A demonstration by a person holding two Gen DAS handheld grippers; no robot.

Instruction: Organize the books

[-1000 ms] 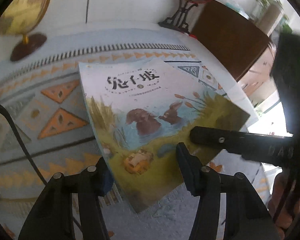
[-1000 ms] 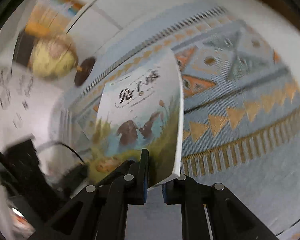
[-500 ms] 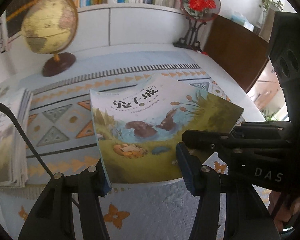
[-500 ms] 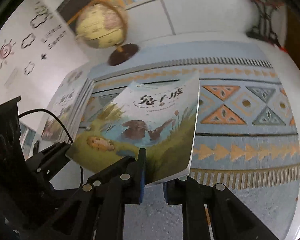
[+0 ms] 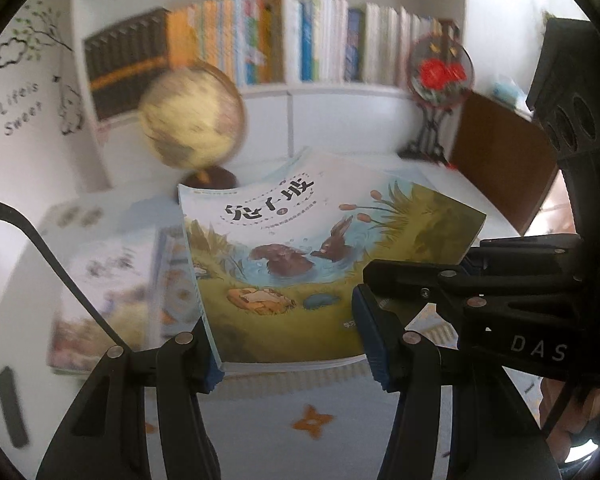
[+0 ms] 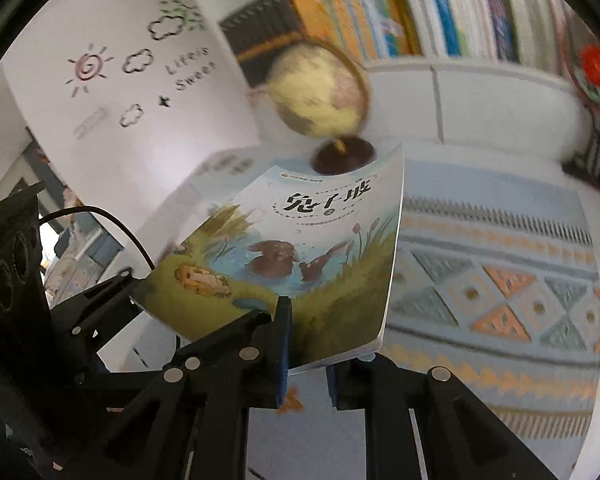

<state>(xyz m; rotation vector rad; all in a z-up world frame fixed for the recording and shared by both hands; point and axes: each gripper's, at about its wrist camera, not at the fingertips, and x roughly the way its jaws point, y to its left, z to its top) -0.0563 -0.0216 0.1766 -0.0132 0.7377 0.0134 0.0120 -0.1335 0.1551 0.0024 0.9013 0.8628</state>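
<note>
Glossy picture book (image 6: 300,256) is pinched at its lower edge by the right claw (image 6: 306,364) and held tilted above the table (image 6: 500,280). Left claw (image 5: 286,344) gapes around its near corner, seemingly not touching. Blurred book stack (image 5: 108,296) lies toward the table's left edge.

Black gripper (image 5: 290,346) (blue pads, silver screws).

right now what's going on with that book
A person with a gripper in each hand is tidying books. The right gripper is shut on the lower edge of a rabbit picture book and holds it tilted above the patterned cloth. The left gripper is open, its fingers either side of the book's near edge without clamping it. A stack of books lies to the left, with a globe and the bookshelf behind.
</note>
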